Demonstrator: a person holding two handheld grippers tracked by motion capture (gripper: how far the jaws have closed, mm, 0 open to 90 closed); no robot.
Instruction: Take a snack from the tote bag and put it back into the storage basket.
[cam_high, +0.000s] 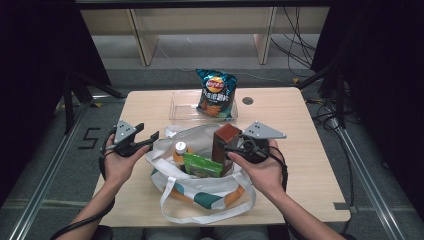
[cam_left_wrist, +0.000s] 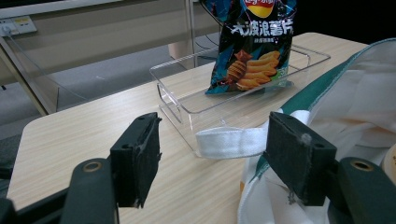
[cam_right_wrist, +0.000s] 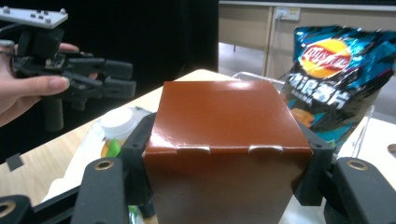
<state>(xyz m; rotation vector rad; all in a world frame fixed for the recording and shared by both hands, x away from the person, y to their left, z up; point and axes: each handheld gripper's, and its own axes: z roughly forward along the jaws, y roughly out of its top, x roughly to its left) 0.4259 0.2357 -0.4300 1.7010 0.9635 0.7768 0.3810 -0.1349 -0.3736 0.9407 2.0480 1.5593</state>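
The white tote bag (cam_high: 200, 187) at the bench's (cam_high: 310, 170) six o'clock edge holds one brown carton (cam_high: 225, 145), one green packet (cam_high: 202, 166) and one white-capped bottle (cam_high: 180, 150). The clear tray (cam_high: 182, 112) at twelve o'clock holds one chip bag (cam_high: 216, 92). The right gripper (cam_right_wrist: 224, 154) has its jaws clenched on the carton, upright in the bag. The left gripper view shows the left gripper (cam_left_wrist: 219, 154) with jaws released, spanning a bag handle (cam_left_wrist: 229, 141).

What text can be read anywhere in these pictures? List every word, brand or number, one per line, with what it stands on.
"Lay's": red and yellow logo on the chip bag, blurred but recognisable.
"大波浪薯片": white characters under that logo on the chip bag.
"5": dark mark on the floor left of the table.
Green packet in the tote bag: print too small to read.
Brown box held by the right gripper: no text on the faces shown.
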